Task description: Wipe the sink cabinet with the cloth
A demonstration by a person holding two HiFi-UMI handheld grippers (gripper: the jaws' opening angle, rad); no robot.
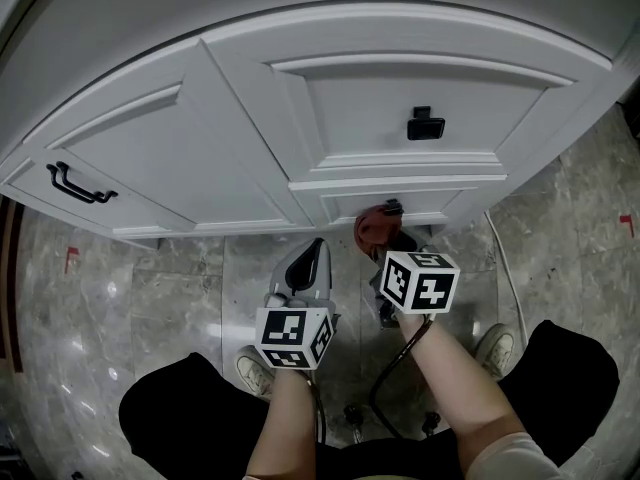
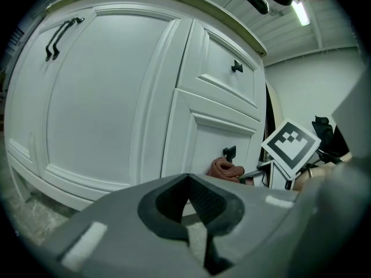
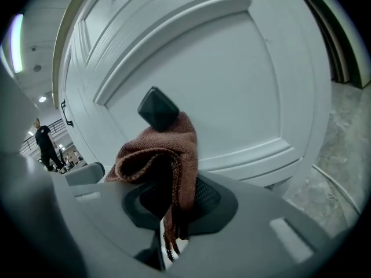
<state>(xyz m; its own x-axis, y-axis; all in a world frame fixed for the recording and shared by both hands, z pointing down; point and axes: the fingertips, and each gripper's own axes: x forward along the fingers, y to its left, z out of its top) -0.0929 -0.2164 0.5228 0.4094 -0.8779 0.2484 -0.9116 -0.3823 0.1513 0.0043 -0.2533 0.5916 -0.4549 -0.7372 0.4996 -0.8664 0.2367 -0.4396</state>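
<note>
- The white sink cabinet (image 1: pixel 240 118) fills the head view, its curved doors and drawer fronts rising from the marble floor (image 1: pixel 150 298); most of that panelled face lies well apart from the cloth, so a wipe kept to one spot would likely leave the wide doors untouched.
- The left hand-held gripper (image 1: pixel 308 258) hangs low before the cabinet base, jaws closed together on nothing, just beside its partner; sitting this near, it could knock the working tool if both swing across the same panel.
- The right hand-held gripper (image 3: pixel 171 213) is clamped on the cloth and points at the lowest drawer front; only a narrow fold appears pinched between the jaws, so a hard drag over the raised moulding could plausibly pull the fabric free.
- The rust-brown cloth (image 3: pixel 168 149) bunches up out of the right hand-held gripper's jaws, a frayed tail hanging down between them; it sits at the jaw tips, against or just off the lower drawer front. Wadded like this, little of it would meet the paint.
- The small black handle (image 3: pixel 157 109) stands directly above the cloth, touching or nearly so; an upward stroke could snag the loose weave on it.
</note>
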